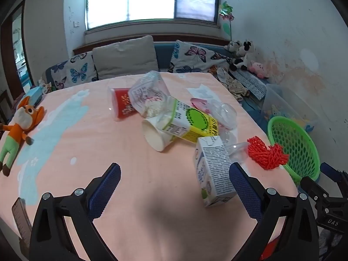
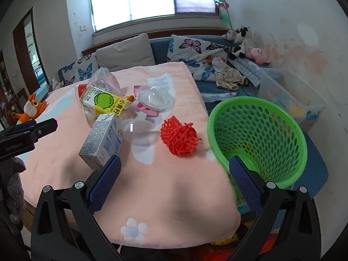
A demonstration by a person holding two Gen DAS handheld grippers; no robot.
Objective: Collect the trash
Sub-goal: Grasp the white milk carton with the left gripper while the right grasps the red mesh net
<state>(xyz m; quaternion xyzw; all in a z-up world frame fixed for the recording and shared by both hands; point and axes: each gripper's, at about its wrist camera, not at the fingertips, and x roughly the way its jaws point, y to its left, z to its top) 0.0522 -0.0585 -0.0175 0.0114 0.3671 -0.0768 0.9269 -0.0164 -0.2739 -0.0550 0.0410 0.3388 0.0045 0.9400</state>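
The room was a lived-in one: a bright window [image 1: 152, 0] filled the far wall, a stained white wall [image 2: 293, 43] ran along the right, and a blue sofa [image 1: 164, 53] with butterfly cushions [image 1: 193, 57] sat just beyond the far edge of the worktop. The worktop [image 1: 91, 139] carried a peach cloth with pale blue patches; its near half lay bare under both grippers, and its right edge dropped off beside a green perforated basket [image 2: 261, 134] that stood lower, just past that edge.

The trash sat clustered in the middle and right of the cloth. A yellow-and-green drink carton [image 1: 191, 122] lay on its side over a white paper cup [image 1: 157, 138], with a clear plastic bag [image 1: 149, 92] and a red cup [image 1: 121, 104] behind them. A white milk carton [image 1: 214, 171] stood tilted nearest the grippers, clear plastic lids [image 2: 152, 99] lay around it, and a red foam net [image 2: 178, 138] rested between the carton and the basket, apart from both. An orange fox plush [image 1: 19, 128] lay near the left edge, well clear of the pile.

The left gripper [image 1: 174, 182] hung over the bare cloth with its jaws spread wide and nothing between them; its right finger [image 1: 245, 191] was just beside the milk carton. The right gripper [image 2: 174, 174] also had its jaws released and holding nothing, one finger [image 2: 244, 182] in front of the basket rim.
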